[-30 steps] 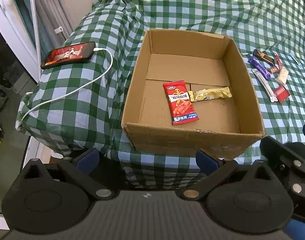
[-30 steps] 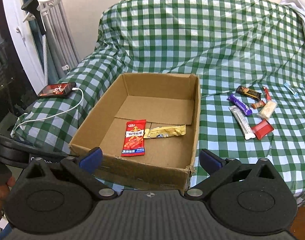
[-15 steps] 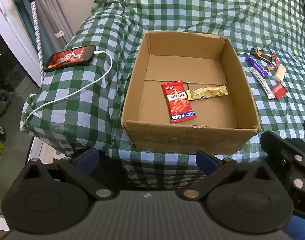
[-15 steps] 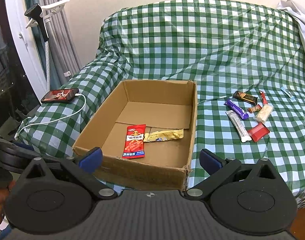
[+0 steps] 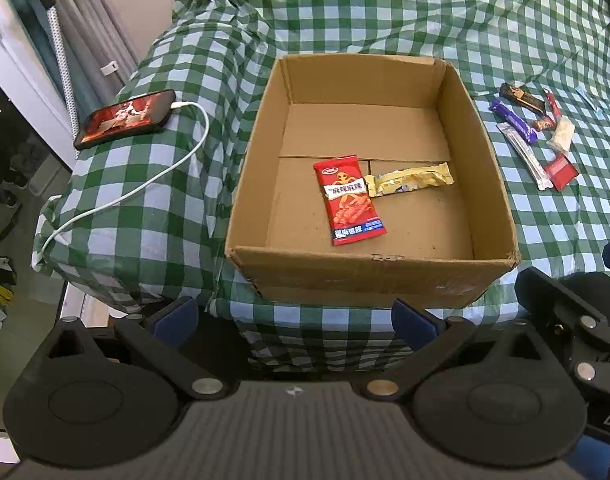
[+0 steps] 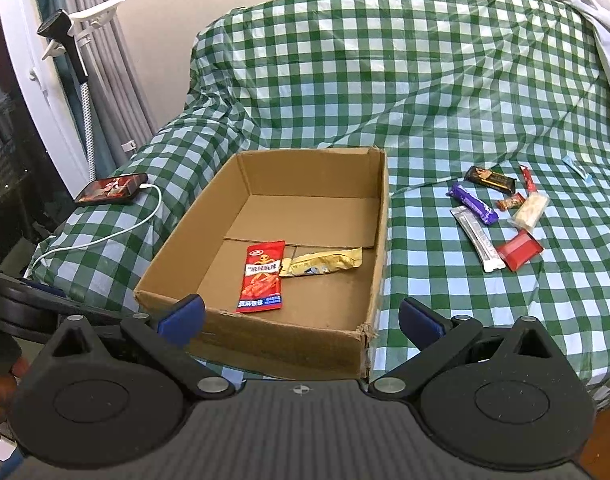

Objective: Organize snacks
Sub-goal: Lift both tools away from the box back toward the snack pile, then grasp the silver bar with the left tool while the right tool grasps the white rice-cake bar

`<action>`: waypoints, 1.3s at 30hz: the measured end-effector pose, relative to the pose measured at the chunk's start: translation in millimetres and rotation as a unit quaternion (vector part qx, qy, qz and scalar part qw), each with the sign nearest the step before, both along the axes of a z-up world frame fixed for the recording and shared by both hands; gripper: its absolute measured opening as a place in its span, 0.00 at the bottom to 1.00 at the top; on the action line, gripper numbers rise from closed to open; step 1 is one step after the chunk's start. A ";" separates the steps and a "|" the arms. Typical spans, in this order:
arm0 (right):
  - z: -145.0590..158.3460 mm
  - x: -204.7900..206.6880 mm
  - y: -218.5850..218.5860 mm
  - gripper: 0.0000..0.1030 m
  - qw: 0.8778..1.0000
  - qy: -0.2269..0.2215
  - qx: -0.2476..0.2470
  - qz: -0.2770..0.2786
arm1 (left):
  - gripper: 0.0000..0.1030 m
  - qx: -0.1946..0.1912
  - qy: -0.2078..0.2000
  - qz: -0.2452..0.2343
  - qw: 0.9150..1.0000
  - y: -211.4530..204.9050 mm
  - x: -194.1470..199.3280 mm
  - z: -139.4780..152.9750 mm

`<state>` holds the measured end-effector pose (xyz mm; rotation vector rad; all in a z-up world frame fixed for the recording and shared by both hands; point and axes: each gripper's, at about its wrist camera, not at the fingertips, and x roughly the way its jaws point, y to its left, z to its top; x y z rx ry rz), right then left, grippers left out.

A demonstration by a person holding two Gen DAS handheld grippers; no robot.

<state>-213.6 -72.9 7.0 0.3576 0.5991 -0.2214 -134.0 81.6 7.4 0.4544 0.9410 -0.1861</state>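
two snacks in cardboard box [image 5: 369, 276], right claw [image 5: 609, 264] cut off at frame edge

**Two snacks boxed, the rest loose on the cloth**

An open cardboard box [image 6: 379, 240] sat straight ahead of the right gripper's fingers [image 6: 183, 314], its near wall just beyond their tips. Flat on its floor lay a red packet [image 6: 263, 276] and a gold wrapper [image 6: 325, 262], touching end to side. Farther out, beyond the right-hand fingertip, lay a loose cluster: a silver stick [image 6: 477, 238], a purple bar [image 6: 473, 203], a dark bar [image 6: 490, 179], a red square pack [image 6: 519, 250], a pale packet [image 6: 530, 210], a small brown sweet [image 6: 509, 202] and a thin red stick [image 6: 527, 179].
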 end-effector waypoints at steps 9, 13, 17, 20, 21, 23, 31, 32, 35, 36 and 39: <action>-13.8 -1.7 -35.3 0.99 0.999 0.008 0.028 -0.034 | 1.00 0.018 0.010 -0.020 1.000 -34.5 10.8 -8.2; -21.9 -5.0 -56.1 0.99 0.998 0.011 0.038 -0.058 | 1.00 0.025 0.012 -0.039 0.999 -56.9 14.9 -13.0; -31.6 -7.6 -81.6 0.99 0.995 0.016 0.046 -0.088 | 1.00 0.024 0.012 -0.063 0.998 -88.4 22.1 -16.1; -42.3 -11.6 -107.2 0.99 0.991 0.022 0.052 -0.119 | 1.00 0.023 0.008 -0.083 0.996 -117.7 28.2 -18.7; -46.2 -13.0 -116.3 0.99 0.990 0.024 0.055 -0.130 | 1.00 0.022 0.008 -0.091 0.996 -130.4 30.8 -19.4; -54.1 -16.3 -134.6 0.99 0.986 0.028 0.058 -0.152 | 1.00 0.017 0.013 -0.105 0.994 -154.5 35.4 -22.0; -91.0 -19.6 -220.6 0.99 0.971 0.044 0.056 -0.228 | 1.00 -0.005 0.062 -0.133 0.989 -276.6 76.0 -60.3; -95.1 -18.7 -234.2 0.99 0.969 0.043 0.056 -0.237 | 1.00 -0.006 0.069 -0.130 0.989 -290.3 82.6 -67.5; -108.2 -6.0 -278.7 0.99 0.960 0.036 0.067 -0.269 | 1.00 -0.005 0.086 -0.124 0.988 -336.1 105.2 -98.6; -113.1 -0.7 -294.9 0.99 0.957 0.034 0.071 -0.279 | 1.00 -0.002 0.091 -0.123 0.988 -351.9 114.4 -112.8; -128.5 21.1 -337.8 0.99 0.949 0.034 0.078 -0.303 | 1.00 0.015 0.101 -0.112 0.988 -388.1 136.7 -151.6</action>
